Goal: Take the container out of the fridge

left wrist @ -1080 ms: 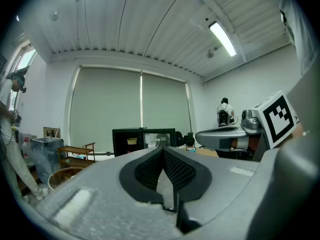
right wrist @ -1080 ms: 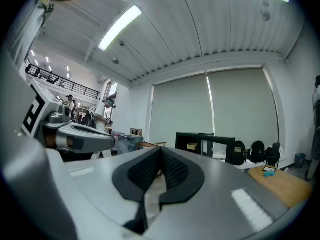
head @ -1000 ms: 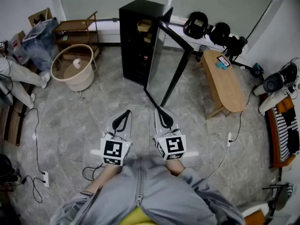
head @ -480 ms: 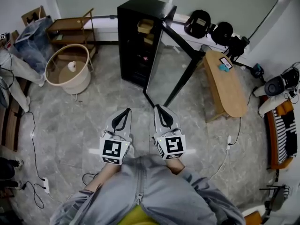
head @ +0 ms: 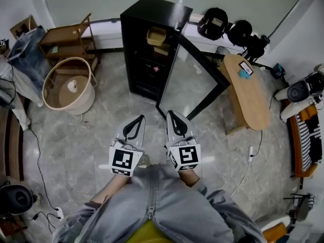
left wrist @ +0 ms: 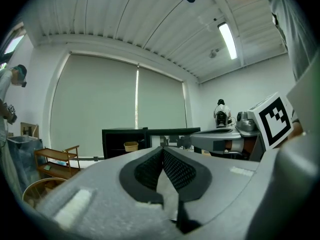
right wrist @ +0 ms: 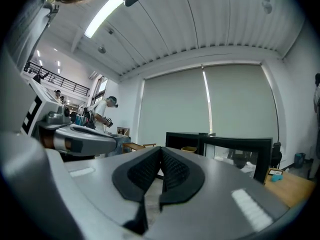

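Left tongs (head: pixel 135 121) clenched, empty. Right tongs (head: pixel 175 117) clenched too, nothing between the pads. Both are side by side above the floor (head: pixel 96 130), pointing at the black fridge (head: pixel 144 54) well ahead of them. The fridge door (head: pixel 195 80) is open, swung out ahead of the right tongs. The tan container (head: pixel 156 36) sits high inside the fridge, far ahead of both tongs, untouched. A wooden surface (head: pixel 248 92) lies right of the right tongs.

Grey marble floor (head: pixel 86 135), wooden bench (head: pixel 248 92) (oval top), blinds (left wrist: pixel 95 104) drawn.
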### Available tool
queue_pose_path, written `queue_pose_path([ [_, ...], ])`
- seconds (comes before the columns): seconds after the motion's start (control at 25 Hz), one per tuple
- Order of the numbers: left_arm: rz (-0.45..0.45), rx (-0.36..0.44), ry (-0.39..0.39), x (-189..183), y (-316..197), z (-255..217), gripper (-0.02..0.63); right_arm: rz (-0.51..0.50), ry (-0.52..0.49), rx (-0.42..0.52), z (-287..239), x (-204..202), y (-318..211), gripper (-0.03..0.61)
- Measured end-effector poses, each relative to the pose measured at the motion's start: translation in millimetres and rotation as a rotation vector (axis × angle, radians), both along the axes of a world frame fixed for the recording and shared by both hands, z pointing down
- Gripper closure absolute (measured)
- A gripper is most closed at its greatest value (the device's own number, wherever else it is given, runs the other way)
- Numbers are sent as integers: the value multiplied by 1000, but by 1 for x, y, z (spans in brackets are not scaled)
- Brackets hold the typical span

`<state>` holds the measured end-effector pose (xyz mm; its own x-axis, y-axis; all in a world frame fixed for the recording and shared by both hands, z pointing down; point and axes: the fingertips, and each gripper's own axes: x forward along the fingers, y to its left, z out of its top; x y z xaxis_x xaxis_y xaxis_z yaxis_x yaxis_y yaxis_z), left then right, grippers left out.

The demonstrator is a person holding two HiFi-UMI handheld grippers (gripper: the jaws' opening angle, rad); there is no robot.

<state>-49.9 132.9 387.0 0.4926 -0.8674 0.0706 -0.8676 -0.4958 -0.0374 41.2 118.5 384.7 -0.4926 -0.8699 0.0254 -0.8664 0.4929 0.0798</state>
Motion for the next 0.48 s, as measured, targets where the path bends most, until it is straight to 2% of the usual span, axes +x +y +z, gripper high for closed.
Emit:
queue_pose_path([
  [0.48,64,-57,31,-15,-75,17,611,62,14,-59,14,-13,-65,578],
])
